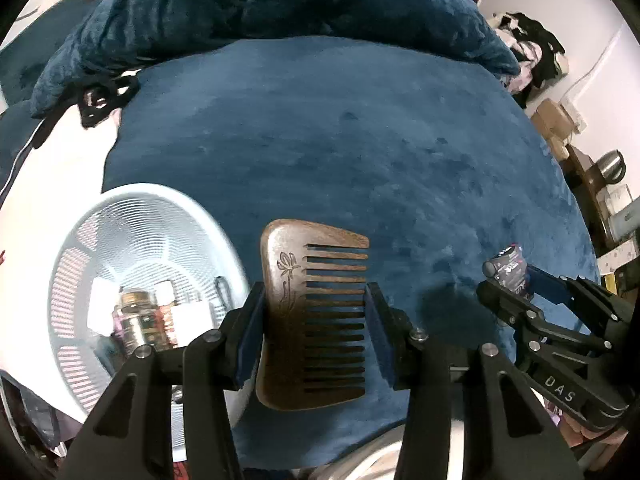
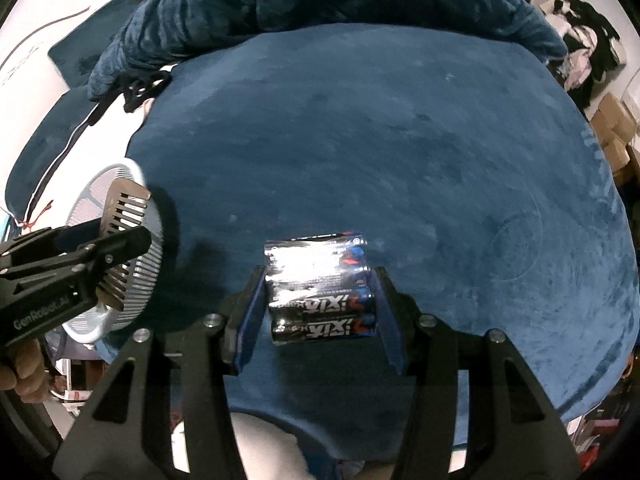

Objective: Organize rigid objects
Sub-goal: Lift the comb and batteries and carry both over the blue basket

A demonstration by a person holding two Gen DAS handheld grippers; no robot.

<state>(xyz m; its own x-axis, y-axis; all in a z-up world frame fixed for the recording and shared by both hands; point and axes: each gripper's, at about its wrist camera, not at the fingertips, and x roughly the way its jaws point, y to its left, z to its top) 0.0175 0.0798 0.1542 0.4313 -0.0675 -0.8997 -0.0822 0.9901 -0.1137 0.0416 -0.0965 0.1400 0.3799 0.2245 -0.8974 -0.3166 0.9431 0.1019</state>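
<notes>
While both hands hang over the bed's blue blanket point(image 1: 340, 140), the left claw point(image 1: 316, 320) is clamped on a brown wooden comb point(image 1: 316, 312), its pads pressing the spine and the tooth tips. Beside it, the right claw point(image 2: 320, 304) grips a shrink-wrapped pack of batteries point(image 2: 320, 284) by its ends. A white slatted basket point(image 1: 80, 240) sits by the blanket's left edge, just left of the comb, with small bottles point(image 1: 140, 316) and white pieces inside. Rumpled blue bedding point(image 1: 260, 4) lies along the far edge.
</notes>
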